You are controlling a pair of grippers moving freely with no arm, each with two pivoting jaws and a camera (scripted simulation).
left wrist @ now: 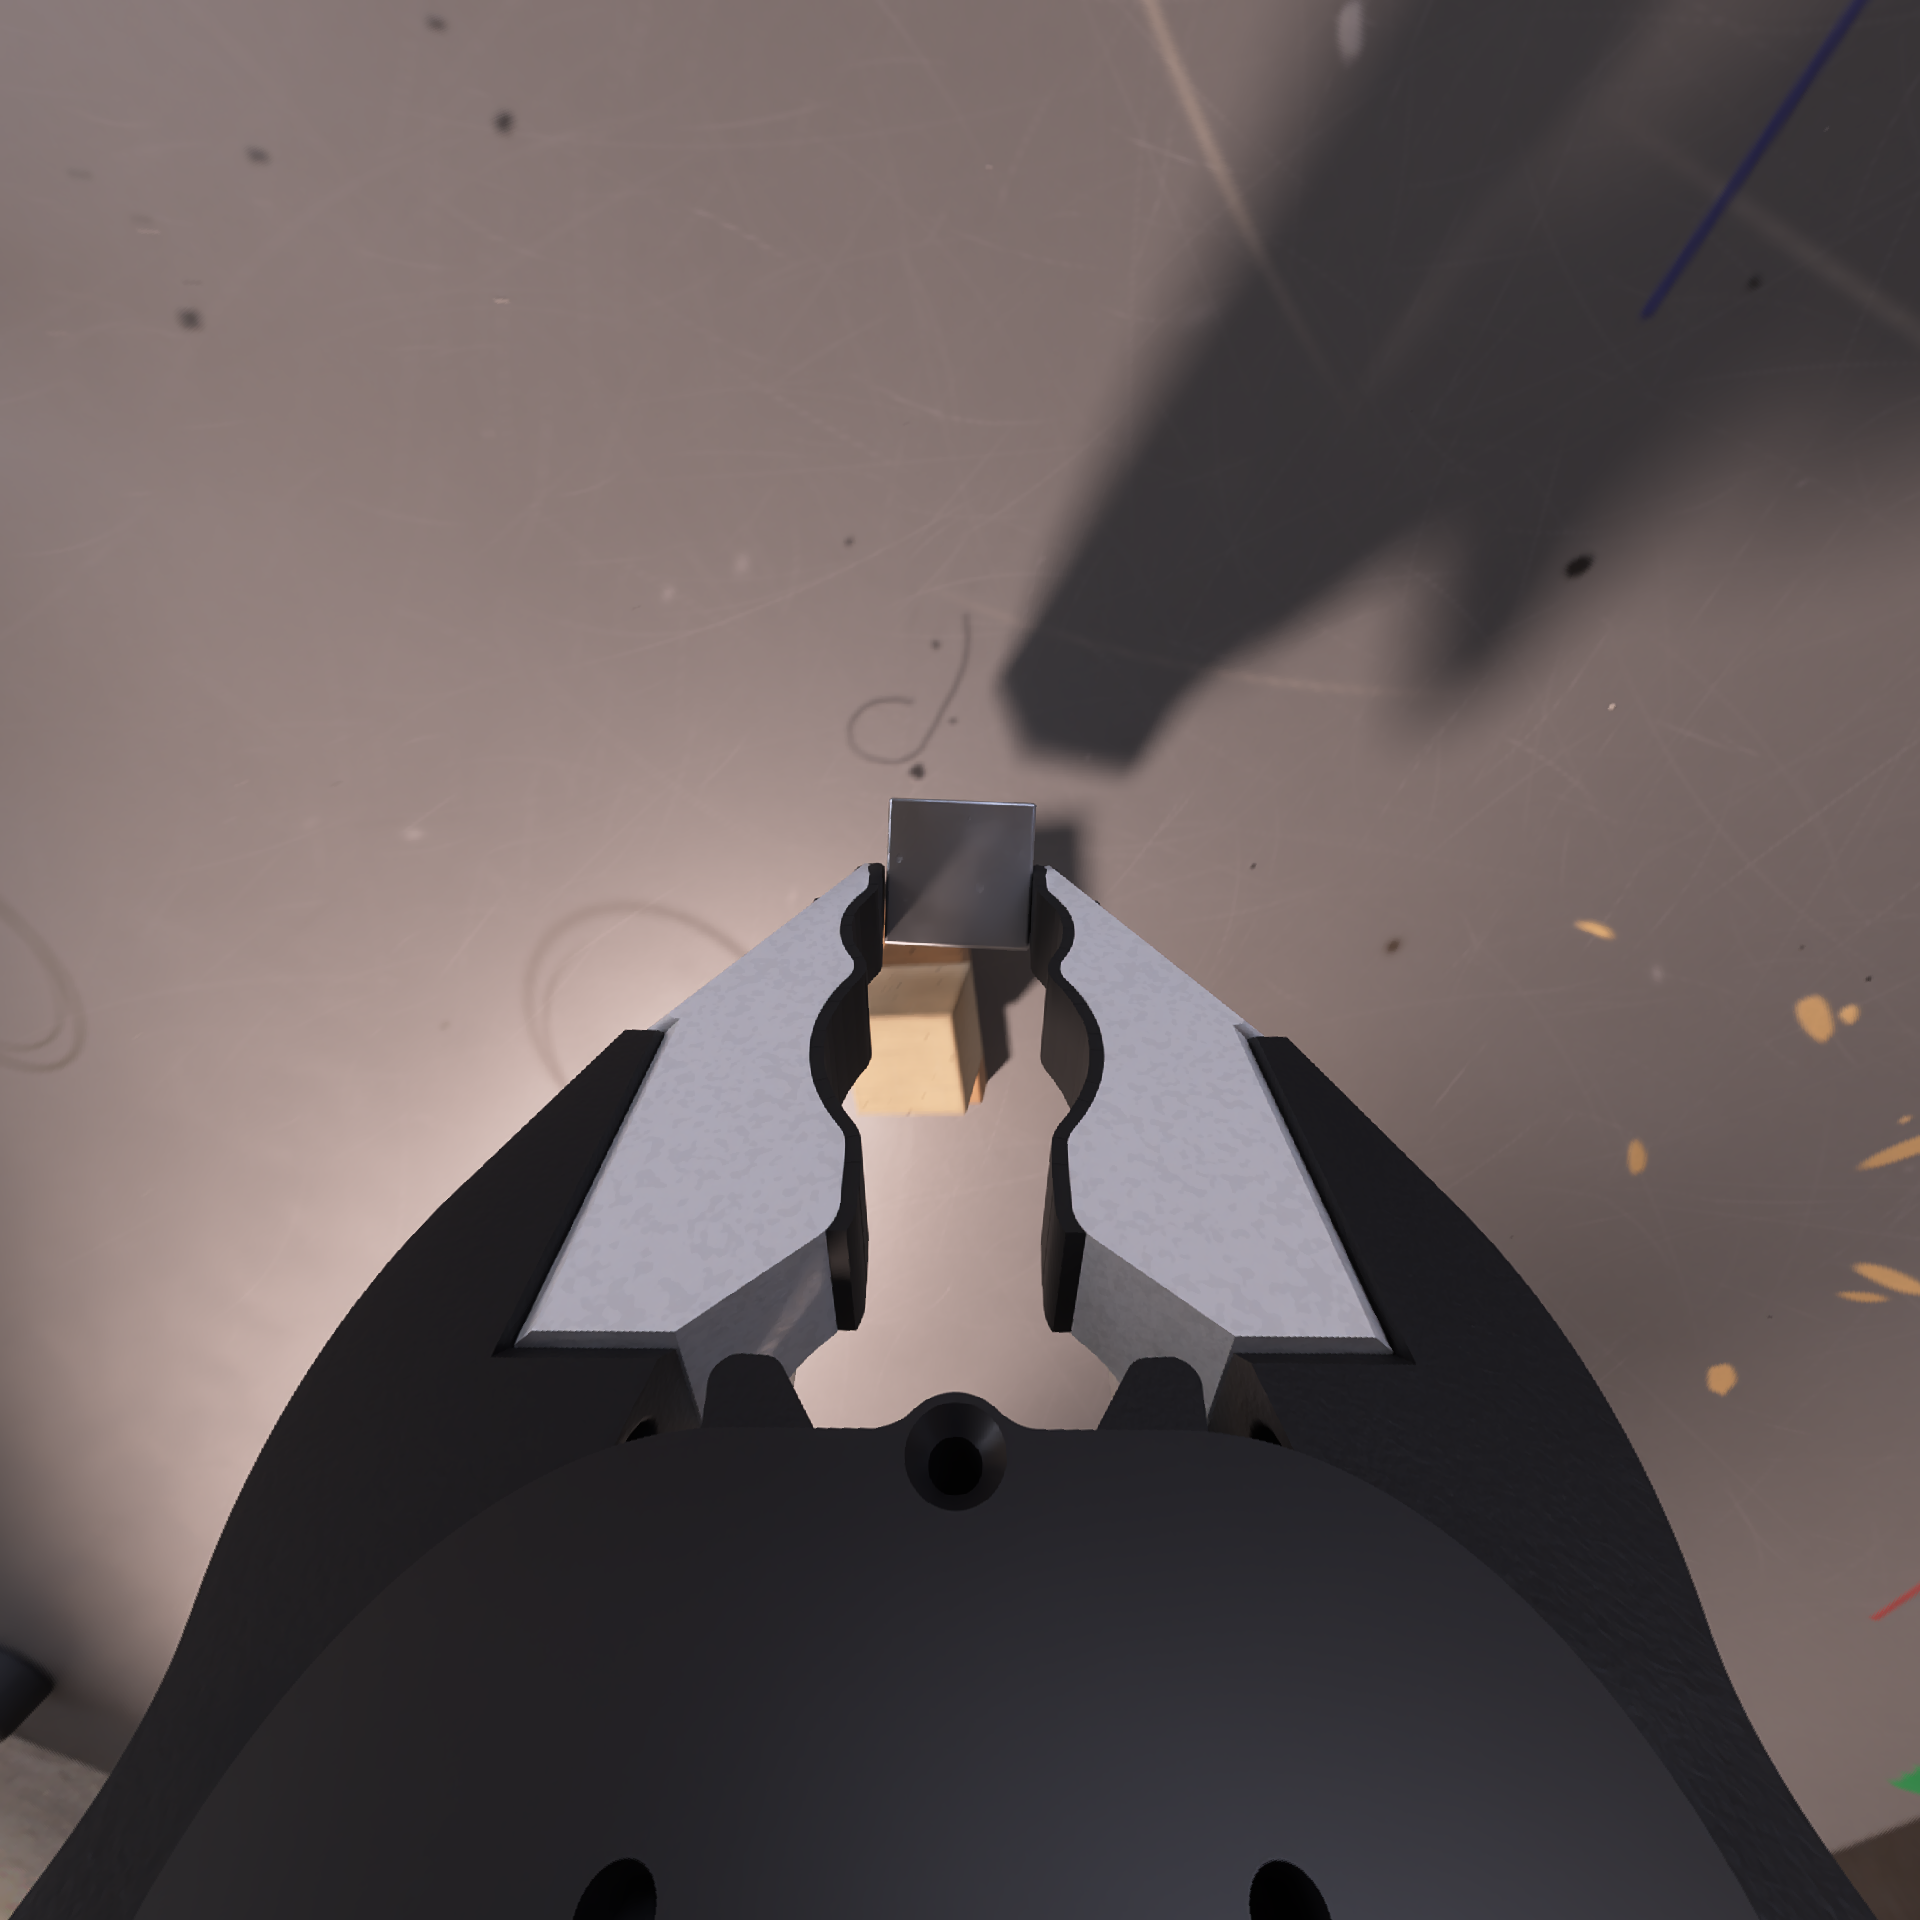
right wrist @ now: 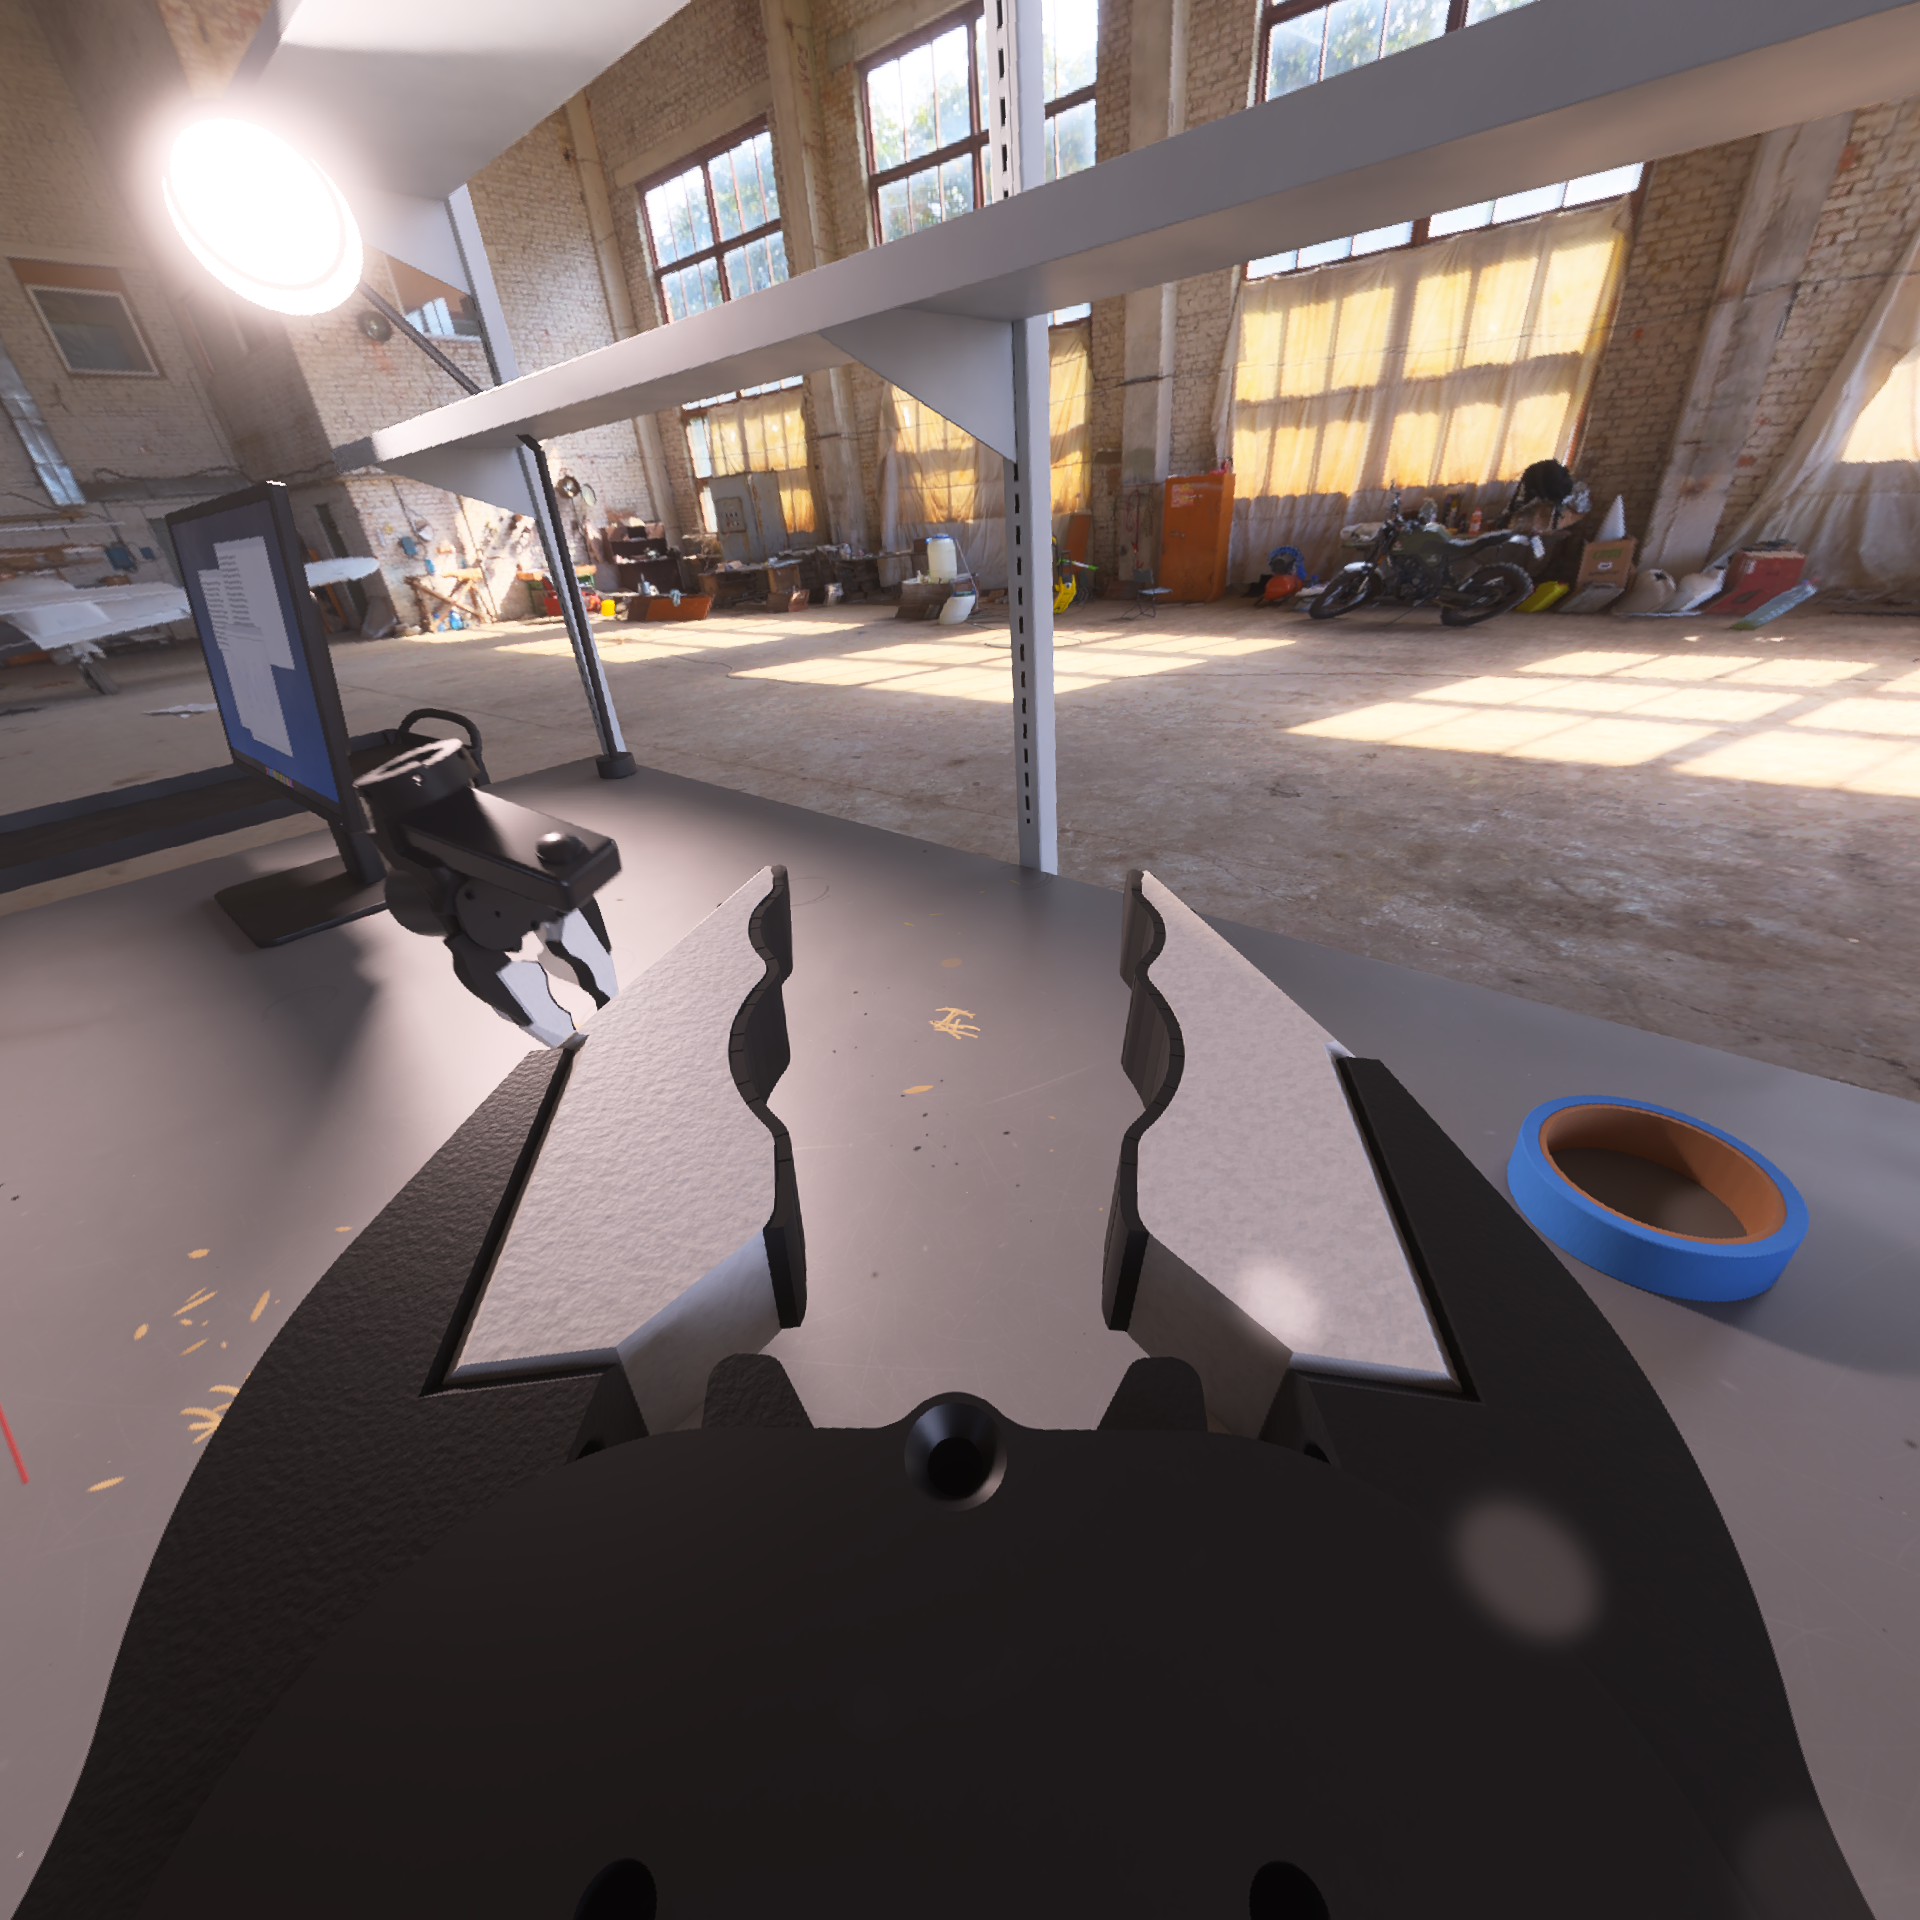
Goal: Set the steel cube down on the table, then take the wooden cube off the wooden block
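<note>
The scratched grey work surface (right wrist: 935, 1143) filled both views, paint-flecked. At far left on it stood a black flat monitor (right wrist: 260, 644); a blue tape roll (right wrist: 1657, 1195) lay at near right. The right gripper (right wrist: 956, 904) hovered with jaws spread wide, holding nothing. The left gripper (left wrist: 958, 883) pointed down, jaws clamped on the small shiny steel cube (left wrist: 961, 875) at the tips, above the surface. Just beneath the steel cube sat the pale wooden cube (left wrist: 914, 1049); the wooden block was not discernible.
</note>
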